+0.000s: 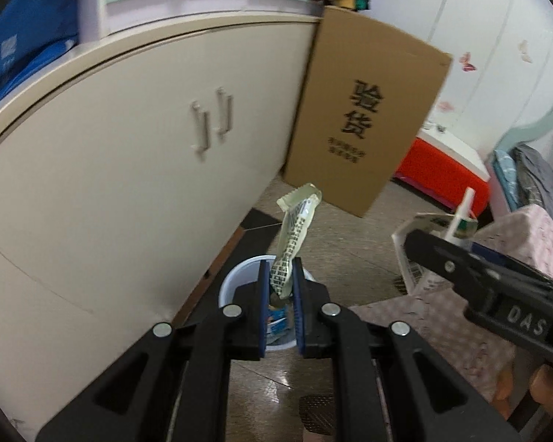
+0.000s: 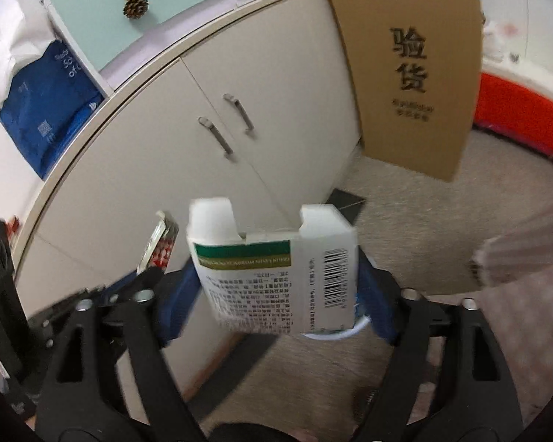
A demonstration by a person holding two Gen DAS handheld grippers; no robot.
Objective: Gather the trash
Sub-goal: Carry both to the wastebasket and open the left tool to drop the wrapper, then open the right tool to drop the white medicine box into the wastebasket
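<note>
My left gripper (image 1: 280,269) is shut on the lower end of a clear blister strip (image 1: 295,228), which sticks up over a white trash bin (image 1: 236,280) on the floor. The bin holds some scraps. In the right wrist view a white medicine box (image 2: 276,276) with a green band and a barcode sits tilted between the blue pads (image 2: 180,298) of my right gripper (image 2: 280,287). The jaws stand wide and the pads do not seem to press on it. The bin's rim (image 2: 331,334) shows just below the box. The left gripper (image 2: 143,283) with the strip (image 2: 158,246) is to its left.
A cream cabinet (image 1: 129,184) with two metal handles (image 2: 225,129) stands right behind the bin. A tall cardboard box (image 1: 361,110) leans at its corner. A red container (image 1: 442,169) lies farther back, and pink quilted fabric (image 1: 527,235) is at the right.
</note>
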